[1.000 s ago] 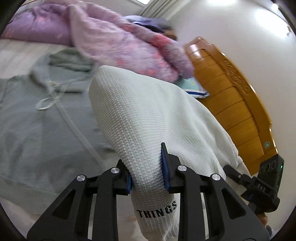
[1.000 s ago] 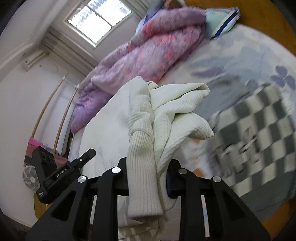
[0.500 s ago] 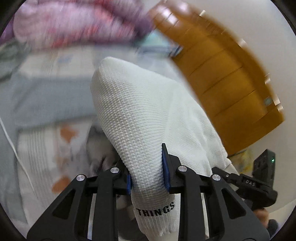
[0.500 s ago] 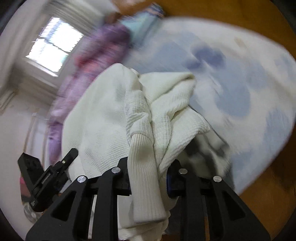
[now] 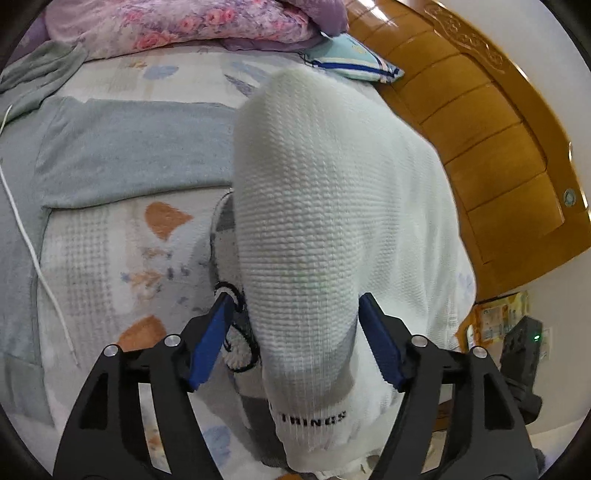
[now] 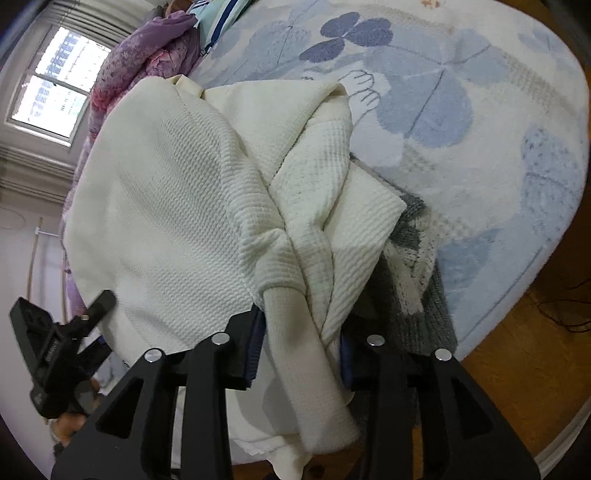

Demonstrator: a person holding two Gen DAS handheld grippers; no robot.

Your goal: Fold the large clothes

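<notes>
Left wrist view: white waffle-knit sweater (image 5: 325, 206) draped btwn fingers of left gripper (image 5: 295, 332), blocking most of bed centre. Jaws just opened wide; blue pads (image 5: 208, 343) stood off cloth on both sides, hem w/ black lettering hung below. Around: 1 grey hoodie (image 5: 122, 151) flat on floral bedsheet (image 5: 107, 251), w/ 1 white drawcord (image 5: 33, 254); 1 pink-purple quilt (image 5: 177, 22) at far edge; 1 striped pillow (image 5: 354, 61) just beside wooden headboard (image 5: 491, 129). Right wrist view: same sweater (image 6: 166, 206) bunched over 1 grey-white checked garment (image 6: 413, 266) near bed edge. Ribbed cuff (image 6: 299, 343) lay btwn jaws of right gripper (image 6: 299, 354), just opened partway; pad contact w/ cuff not discernible. Window (image 6: 48, 96) at upper left. No containers seen.
</notes>
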